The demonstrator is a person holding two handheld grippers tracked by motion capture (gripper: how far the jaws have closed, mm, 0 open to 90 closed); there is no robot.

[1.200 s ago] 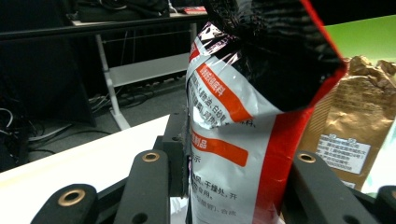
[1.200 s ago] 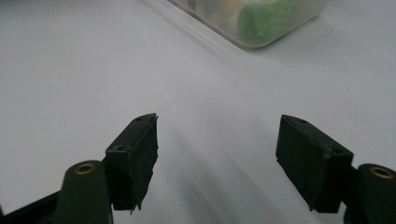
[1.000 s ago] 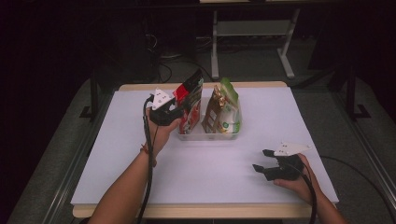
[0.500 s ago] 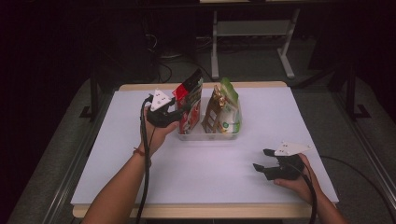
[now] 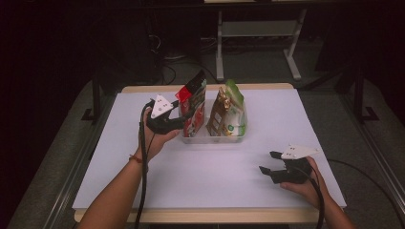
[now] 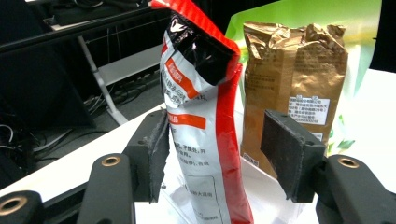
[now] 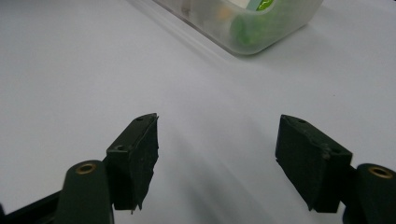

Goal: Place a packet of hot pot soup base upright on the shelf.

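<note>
White covers the table [image 5: 143, 157], which takes the middle of the high view. Just above the centre of that frame stands a clear plastic tray [image 5: 213, 139] with upright pouches inside it. At the left end of the tray is a red, black and white pouch [image 5: 193, 102], leaning a little to the left. To its right stand a gold pouch [image 5: 218, 112] and a green and white pouch [image 5: 235, 112], close together.

The left gripper [image 5: 179, 119] is held by the left hand [image 5: 155, 138] at the left side of the tray, in the centre-left of the high view. In the left gripper view its jaws are spread wide, one on each side of the red pouch [image 6: 205, 135], which fills the middle of that frame. The left pad [image 6: 156, 158] is very near the pouch; I cannot tell if it touches. The right pad [image 6: 285, 154] is clearly apart from it, so the gripper has no hold on anything. The gold pouch [image 6: 294, 79] is in the upper right of that frame, behind the right jaw.

The right gripper [image 5: 268, 162] rests low over the table in the lower right of the high view, held by the right hand [image 5: 303, 183], well apart from the tray. In the right gripper view its jaws are wide apart with nothing between them, only the white surface [image 7: 93, 70], and the corner of the tray [image 7: 261, 28] shows at the top of that frame.
</note>
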